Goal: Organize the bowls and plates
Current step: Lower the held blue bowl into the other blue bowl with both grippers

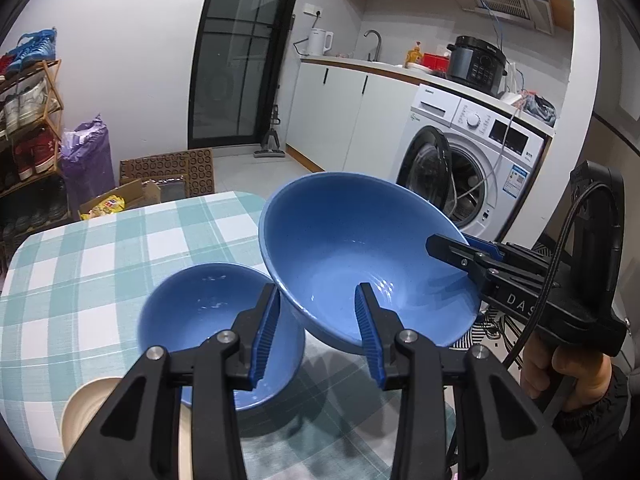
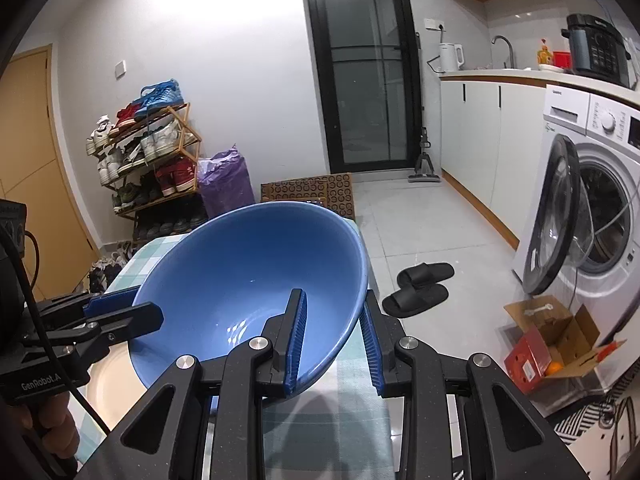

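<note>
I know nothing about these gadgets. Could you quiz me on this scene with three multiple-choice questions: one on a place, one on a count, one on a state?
1. Where is the small blue bowl? A on the checked table; B on the floor; C on a shelf.
2. How many blue bowls are there? A one; B two; C four.
3. The large blue bowl is: A flat on the table; B held tilted by the left gripper and right gripper; C upside down.

Answers: A, it sits on the cloth; B, one small and one large; B, both grippers clamp its rim.

Both claws (image 1: pixel 316 336) (image 2: pixel 334 344) clamped, raised.
</note>
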{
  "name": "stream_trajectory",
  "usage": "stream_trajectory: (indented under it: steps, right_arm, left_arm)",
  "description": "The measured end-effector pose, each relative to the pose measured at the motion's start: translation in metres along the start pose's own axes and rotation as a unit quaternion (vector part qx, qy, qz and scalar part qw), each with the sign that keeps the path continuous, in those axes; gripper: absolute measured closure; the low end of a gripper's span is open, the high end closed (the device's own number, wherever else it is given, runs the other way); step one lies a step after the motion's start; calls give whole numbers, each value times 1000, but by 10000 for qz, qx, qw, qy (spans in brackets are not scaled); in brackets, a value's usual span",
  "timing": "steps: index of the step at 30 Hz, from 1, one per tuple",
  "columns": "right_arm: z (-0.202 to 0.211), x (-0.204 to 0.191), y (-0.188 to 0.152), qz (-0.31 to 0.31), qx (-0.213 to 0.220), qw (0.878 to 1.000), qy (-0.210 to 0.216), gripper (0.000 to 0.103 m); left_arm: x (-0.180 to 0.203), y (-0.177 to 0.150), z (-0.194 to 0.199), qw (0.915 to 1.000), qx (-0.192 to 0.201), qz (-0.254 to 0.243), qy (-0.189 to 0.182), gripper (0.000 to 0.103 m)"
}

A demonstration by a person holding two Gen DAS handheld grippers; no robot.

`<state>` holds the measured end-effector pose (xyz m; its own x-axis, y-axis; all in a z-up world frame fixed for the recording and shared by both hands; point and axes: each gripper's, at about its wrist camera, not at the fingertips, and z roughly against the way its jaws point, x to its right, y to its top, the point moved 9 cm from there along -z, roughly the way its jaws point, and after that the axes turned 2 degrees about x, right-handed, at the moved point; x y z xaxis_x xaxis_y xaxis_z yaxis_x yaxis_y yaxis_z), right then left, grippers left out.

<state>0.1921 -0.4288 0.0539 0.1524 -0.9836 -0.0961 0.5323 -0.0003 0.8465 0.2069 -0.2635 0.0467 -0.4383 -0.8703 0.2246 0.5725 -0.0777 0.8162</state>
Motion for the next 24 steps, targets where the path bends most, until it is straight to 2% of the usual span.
stream_trajectory:
  steps: [24]
  right_arm:
    - [-40, -72, 17, 266, -55, 9984, 505, 75]
  left_arm:
    - [-64, -1, 20, 9982, 111, 363, 470, 65]
